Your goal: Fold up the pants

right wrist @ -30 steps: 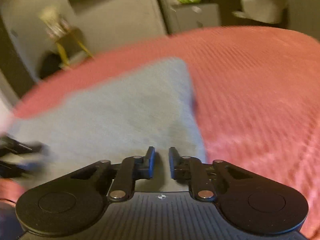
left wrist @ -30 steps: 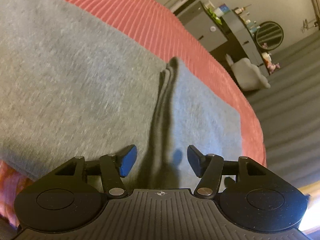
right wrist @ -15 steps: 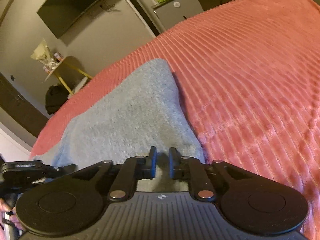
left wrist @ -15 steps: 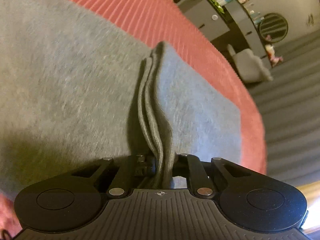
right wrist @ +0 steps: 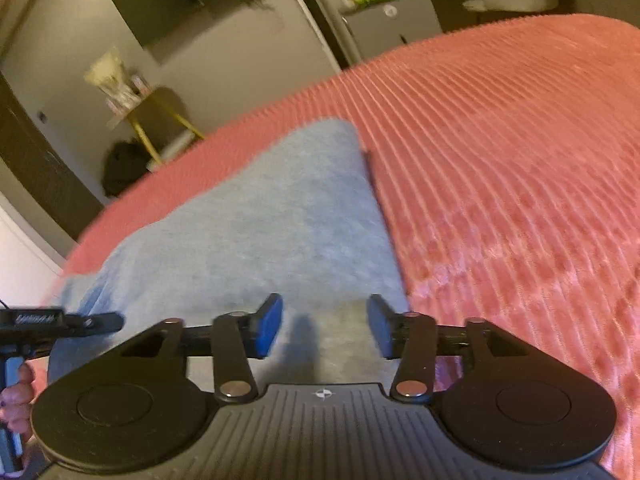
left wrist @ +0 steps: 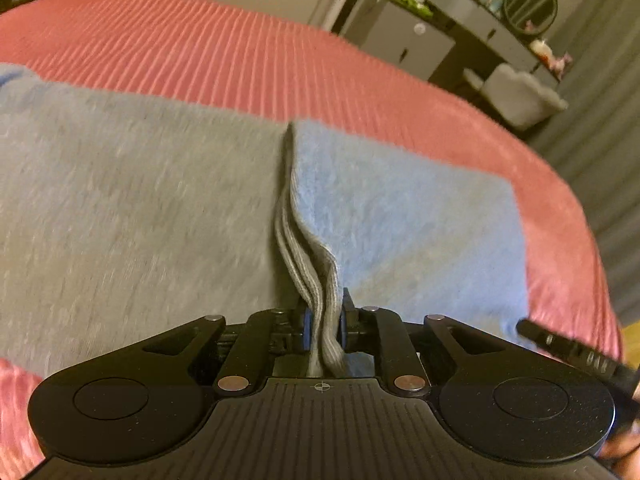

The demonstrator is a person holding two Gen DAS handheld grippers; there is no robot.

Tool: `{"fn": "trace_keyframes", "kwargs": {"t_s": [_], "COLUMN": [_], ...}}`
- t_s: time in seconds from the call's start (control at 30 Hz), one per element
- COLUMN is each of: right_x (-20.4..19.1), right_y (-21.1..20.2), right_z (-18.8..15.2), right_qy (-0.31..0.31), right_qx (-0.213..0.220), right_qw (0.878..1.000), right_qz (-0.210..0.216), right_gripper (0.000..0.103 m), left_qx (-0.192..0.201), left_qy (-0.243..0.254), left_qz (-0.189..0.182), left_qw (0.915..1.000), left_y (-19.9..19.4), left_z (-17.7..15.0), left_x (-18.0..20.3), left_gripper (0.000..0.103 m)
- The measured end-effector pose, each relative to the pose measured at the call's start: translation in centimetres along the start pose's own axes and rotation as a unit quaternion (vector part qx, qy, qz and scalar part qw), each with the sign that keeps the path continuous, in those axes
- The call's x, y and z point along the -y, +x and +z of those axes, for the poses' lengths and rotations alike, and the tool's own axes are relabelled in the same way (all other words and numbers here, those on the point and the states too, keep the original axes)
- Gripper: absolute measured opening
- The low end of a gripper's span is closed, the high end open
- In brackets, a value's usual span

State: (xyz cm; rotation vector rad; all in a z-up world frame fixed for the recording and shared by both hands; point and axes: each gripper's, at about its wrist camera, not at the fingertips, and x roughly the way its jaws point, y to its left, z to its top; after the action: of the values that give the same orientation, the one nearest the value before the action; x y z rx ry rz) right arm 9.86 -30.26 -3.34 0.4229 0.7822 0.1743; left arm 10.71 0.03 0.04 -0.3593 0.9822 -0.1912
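Note:
Grey pants (left wrist: 140, 208) lie flat on a pink ribbed bedspread (left wrist: 240, 56). My left gripper (left wrist: 323, 326) is shut on the ribbed hem layers (left wrist: 316, 280) of the pants at the near edge, and the cloth rises in a ridge away from the jaws. In the right wrist view the pants (right wrist: 260, 232) narrow to a far corner. My right gripper (right wrist: 324, 326) is open just above the near part of the cloth, holding nothing. The left gripper shows at the left edge of that view (right wrist: 60, 322).
The bedspread (right wrist: 500, 160) spreads wide to the right of the pants. A grey dresser (left wrist: 404, 44), a round mirror (left wrist: 530, 2) and a white chair (left wrist: 520, 94) stand beyond the bed. A yellow-legged side table (right wrist: 156, 120) stands by the far wall.
My left gripper closed on the hem and has lifted it slightly. My right gripper, shut before, has opened over the near cloth.

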Motion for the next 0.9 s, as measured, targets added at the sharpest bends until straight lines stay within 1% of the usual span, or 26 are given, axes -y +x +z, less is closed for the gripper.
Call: {"fn": "trace_keyframes", "kwargs": {"t_s": [0.07,0.17,0.2,0.23,0.3,0.37,0.43,0.47,0.5,0.53,0.57,0.6,0.63,0.73,0.77,0.8,0.9], "right_x": [0.2,-0.1,-0.5,-0.7,-1.2,-1.9,-2.7,-2.9,-3.1,-3.2,-3.2,-3.2,-3.2,-3.1,-3.0,-3.0,-3.0], "right_y": [0.2,-0.4,-0.8,-1.3,-1.8,-1.7,-0.8,-0.1,0.6,1.2,1.3,1.4,1.3,1.5,1.6,1.6,1.3], "right_z": [0.0,-0.1,-0.2,-0.3,-0.2,-0.4,-0.6,-0.8,-0.8,-0.8,-1.0,-1.0,-1.2,-1.2,-1.2,-1.2,-0.9], "right_qy": [0.005,-0.005,-0.01,-0.016,-0.031,-0.049,-0.064,-0.073,-0.08,-0.085,-0.086,-0.087,-0.087,-0.082,-0.08,-0.079,-0.08], "right_qx": [0.0,0.022,0.036,0.054,0.074,0.072,0.053,0.036,0.019,0.007,0.005,0.006,0.006,0.005,0.004,0.004,0.008], "right_qw": [1.0,1.0,0.999,0.998,0.997,0.996,0.996,0.997,0.997,0.996,0.996,0.996,0.996,0.997,0.997,0.997,0.997], "right_qz": [-0.005,-0.015,-0.018,-0.018,0.002,0.021,0.019,0.013,0.004,-0.006,-0.009,-0.01,-0.009,-0.004,-0.004,-0.003,-0.001], "right_gripper": [0.052,0.051,0.051,0.05,0.041,0.041,0.041,0.041,0.04,0.039,0.039,0.039,0.039,0.039,0.039,0.039,0.04], "left_qx": [0.021,0.078,0.098,0.114,0.126,0.126,0.117,0.109,0.096,0.082,0.067,0.052,0.049,0.048,0.053,0.055,0.053], "left_qy": [-0.014,-0.025,-0.021,-0.012,0.009,0.025,0.029,0.031,0.032,0.033,0.034,0.034,0.034,0.047,0.052,0.057,0.06], "left_qz": [0.013,0.033,0.038,0.034,0.011,-0.005,-0.005,-0.006,0.003,0.023,0.044,0.06,0.064,0.081,0.084,0.084,0.076], "left_qw": [0.9996,0.9961,0.9943,0.9928,0.9919,0.9918,0.9927,0.9936,0.9949,0.9958,0.9961,0.9963,0.9962,0.9944,0.9937,0.9933,0.9939], "left_y": [-0.8,-2.8,-3.4,-4.0,-4.3,-3.4,-1.8,-0.7,0.6,1.9,3.2,4.3,4.8,4.1,3.5,3.0,1.1], "left_z": [0.0,0.6,0.7,0.9,1.1,1.3,1.4,1.5,1.7,1.7,1.9,1.9,2.0,1.8,1.4,1.0,-0.7], "left_x": [-0.2,-0.1,0.3,0.8,1.9,3.2,3.9,4.2,4.4,4.3,4.3,4.1,4.1,4.9,5.1,5.3,5.4], "left_gripper": [0.027,0.028,0.032,0.036,0.052,0.056,0.056,0.056,0.056,0.055,0.048,0.046,0.046,0.046,0.048,0.053,0.054]}}
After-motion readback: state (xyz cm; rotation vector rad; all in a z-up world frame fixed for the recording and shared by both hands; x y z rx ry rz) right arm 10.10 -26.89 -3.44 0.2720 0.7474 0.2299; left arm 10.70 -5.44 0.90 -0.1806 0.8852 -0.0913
